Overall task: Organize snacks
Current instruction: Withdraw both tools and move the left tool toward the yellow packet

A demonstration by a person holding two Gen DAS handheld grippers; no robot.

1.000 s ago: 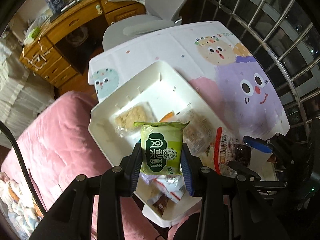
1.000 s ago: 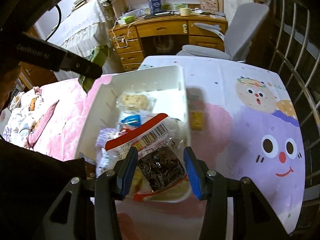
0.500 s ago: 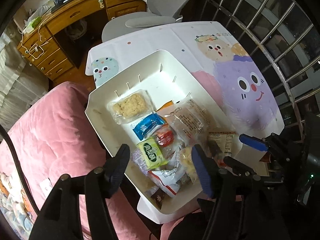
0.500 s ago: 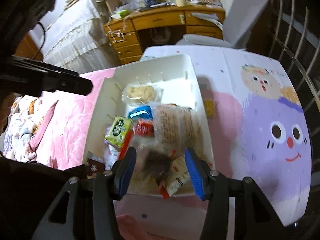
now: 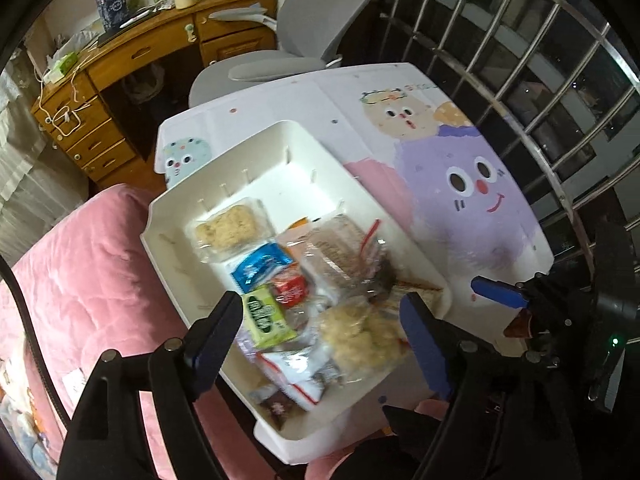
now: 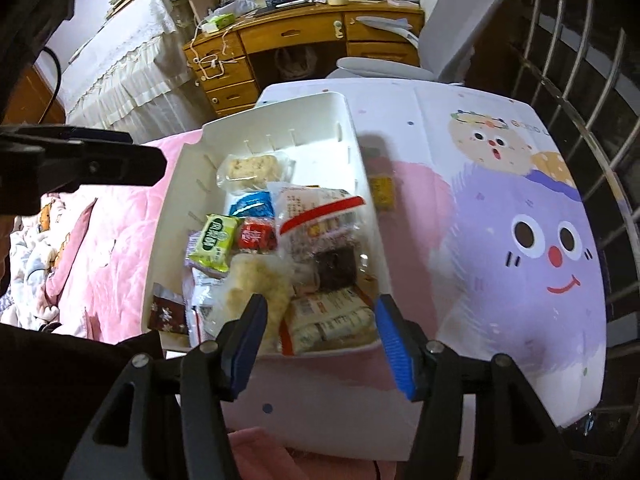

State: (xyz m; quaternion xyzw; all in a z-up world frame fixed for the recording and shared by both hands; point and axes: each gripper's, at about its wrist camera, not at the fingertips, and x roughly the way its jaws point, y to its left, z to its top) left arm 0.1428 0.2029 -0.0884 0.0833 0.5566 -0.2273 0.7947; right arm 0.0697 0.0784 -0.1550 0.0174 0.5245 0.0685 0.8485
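A white bin (image 5: pixel 280 148) (image 6: pixel 362 168) sits on the cartoon-print table and holds several snack packs. Among them are a green pack (image 5: pixel 266 318) (image 6: pixel 214 242), a blue pack (image 5: pixel 260 266) (image 6: pixel 252 204), a red pack (image 5: pixel 290 290) (image 6: pixel 256 234), a clear-wrapped rice cake (image 5: pixel 228 226) (image 6: pixel 250 168) and a large clear bag with a red strip (image 6: pixel 320 216). My left gripper (image 5: pixel 320 326) is open and empty above the bin's near end. My right gripper (image 6: pixel 320 338) is open and empty above the bin's near edge.
A small yellow pack (image 6: pixel 382 192) lies on the table (image 6: pixel 500 240) beside the bin's right wall. A pink bed (image 5: pixel 80 280) lies left of the bin. A grey chair (image 5: pixel 304 36) and a wooden desk (image 5: pixel 132 64) stand behind. Metal bars (image 5: pixel 540 80) run along the right.
My left gripper opened and dropped the green pack into the bin. My right gripper let the red-strip bag fall into the bin. Both pulled back, empty.
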